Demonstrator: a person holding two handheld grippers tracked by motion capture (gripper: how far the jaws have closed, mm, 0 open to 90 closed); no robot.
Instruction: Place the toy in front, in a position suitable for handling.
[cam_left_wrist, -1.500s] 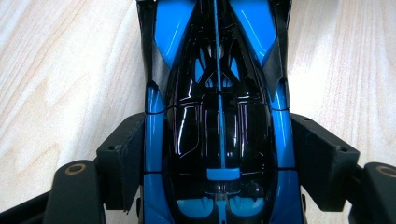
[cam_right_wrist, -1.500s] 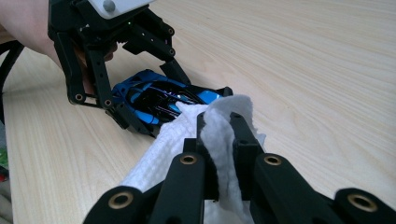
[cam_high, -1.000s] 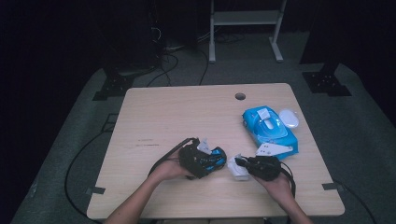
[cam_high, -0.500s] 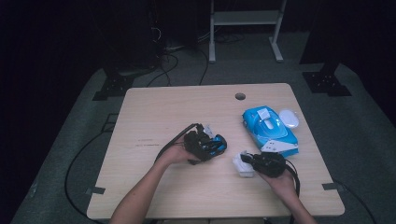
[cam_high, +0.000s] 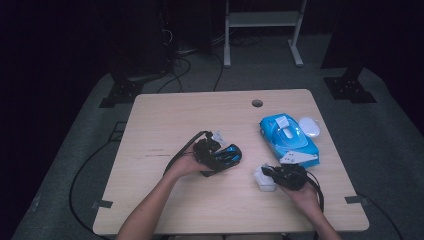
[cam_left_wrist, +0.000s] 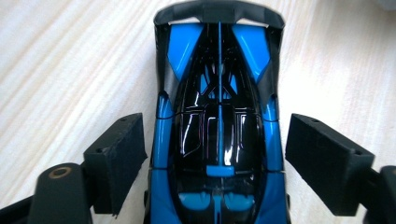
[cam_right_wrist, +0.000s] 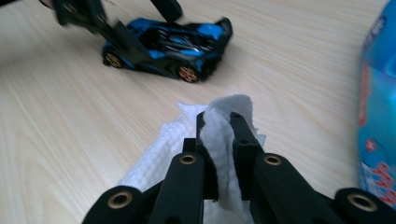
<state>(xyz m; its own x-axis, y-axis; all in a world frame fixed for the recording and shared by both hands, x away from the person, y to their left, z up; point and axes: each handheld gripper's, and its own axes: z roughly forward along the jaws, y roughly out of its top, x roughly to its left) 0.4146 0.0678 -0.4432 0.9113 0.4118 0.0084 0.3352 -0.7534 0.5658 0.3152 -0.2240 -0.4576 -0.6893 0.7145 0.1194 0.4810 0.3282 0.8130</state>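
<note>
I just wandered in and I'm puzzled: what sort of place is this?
Probably a recording studio or lab corner, not a home: one bare wooden table lit amid dark surroundings, cables across grey floor, a metal stand behind. On it, a toy car and wipes pack.

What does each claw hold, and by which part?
Right claw: white wipe, pinched at a bunched fold. Left claw: nothing; it has just been opening around the toy car.

High view above the table (cam_high: 165, 200) looking forward-down, 2 gripper views close and low, all sharing the toy car (cam_high: 226, 156).
</note>
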